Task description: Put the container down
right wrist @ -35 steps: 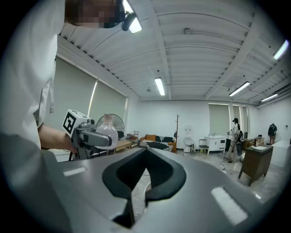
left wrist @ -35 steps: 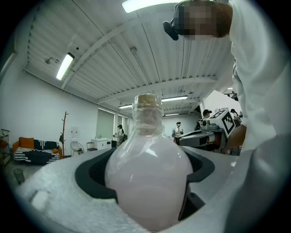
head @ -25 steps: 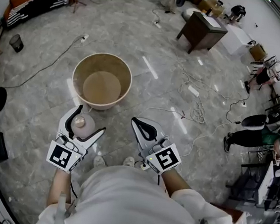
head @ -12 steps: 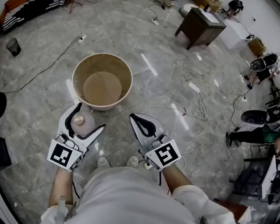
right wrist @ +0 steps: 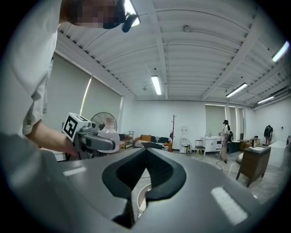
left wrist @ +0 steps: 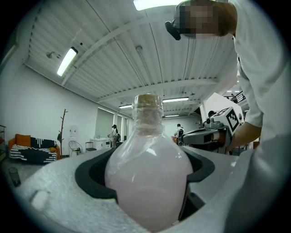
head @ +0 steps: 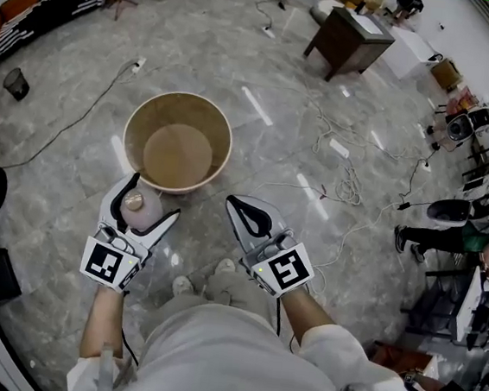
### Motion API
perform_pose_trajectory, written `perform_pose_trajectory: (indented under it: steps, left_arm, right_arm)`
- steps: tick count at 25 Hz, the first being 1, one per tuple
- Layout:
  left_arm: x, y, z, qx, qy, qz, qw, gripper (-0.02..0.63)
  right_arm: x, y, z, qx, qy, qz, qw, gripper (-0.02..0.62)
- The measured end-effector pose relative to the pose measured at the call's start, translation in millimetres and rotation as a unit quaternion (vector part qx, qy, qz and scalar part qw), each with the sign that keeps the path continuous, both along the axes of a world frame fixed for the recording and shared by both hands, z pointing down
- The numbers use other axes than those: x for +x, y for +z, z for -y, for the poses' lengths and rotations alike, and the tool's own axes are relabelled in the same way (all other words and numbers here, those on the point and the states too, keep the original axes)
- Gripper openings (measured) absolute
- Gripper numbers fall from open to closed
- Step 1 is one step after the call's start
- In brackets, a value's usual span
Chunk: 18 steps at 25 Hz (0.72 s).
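Container (left wrist: 148, 179): a clear, bulb-bellied flask of pale pink liquid, with a pale stopper, possibly cork under clear film, though too blurred to be sure. Stood neck-up, clamped round the belly between the dark pads of the left gripper (head: 151, 200), jaws parted just by the flask's width and pressed against its sides. Hung in the air above the grey marble floor (head: 264, 88), at the person's left, just on the near side of a big round beige tub (head: 184, 96) and apart from its rim. Touched neither tub nor floor.

Right gripper (head: 236, 205) carried level beside it, near but not touching, pointed the same way. Jaws drawn together, tips meeting, nothing between the pads; only a sliver of floor and tub seen through the hollow behind them.

Farther off lay loose white cables (head: 343, 185) across the tiles, with a dark wooden table (head: 348, 38) beyond them. Toes of the person's shoes (head: 185, 286) showed below both grippers.
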State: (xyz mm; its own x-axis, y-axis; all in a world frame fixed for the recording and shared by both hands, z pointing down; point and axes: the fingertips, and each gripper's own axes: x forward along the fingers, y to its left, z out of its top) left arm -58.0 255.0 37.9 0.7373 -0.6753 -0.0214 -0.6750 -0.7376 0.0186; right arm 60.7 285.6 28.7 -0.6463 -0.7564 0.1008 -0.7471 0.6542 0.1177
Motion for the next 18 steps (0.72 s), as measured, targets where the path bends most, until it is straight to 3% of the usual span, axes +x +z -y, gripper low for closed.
perform_pose_trajectory:
  steps: [7, 12, 18]
  left_arm:
    - [14.6, 39.7, 63.2, -0.015, -0.008, 0.008, 0.9998, 0.426]
    - [35.1, 82.6, 122.9, -0.018, -0.022, 0.025, 0.9993, 0.426]
    - [56.4, 136.8, 206.9, -0.021, -0.04, 0.051, 0.9977, 0.426]
  right_arm:
    - [13.9, 33.5, 58.9, -0.023, -0.003, -0.001, 1.0, 0.0]
    - [31.7, 76.6, 124.4, -0.041, -0.017, -0.011, 0.999, 0.0]
    - [40.5, 109.0, 212.6, -0.066, -0.035, 0.011, 0.997, 0.0]
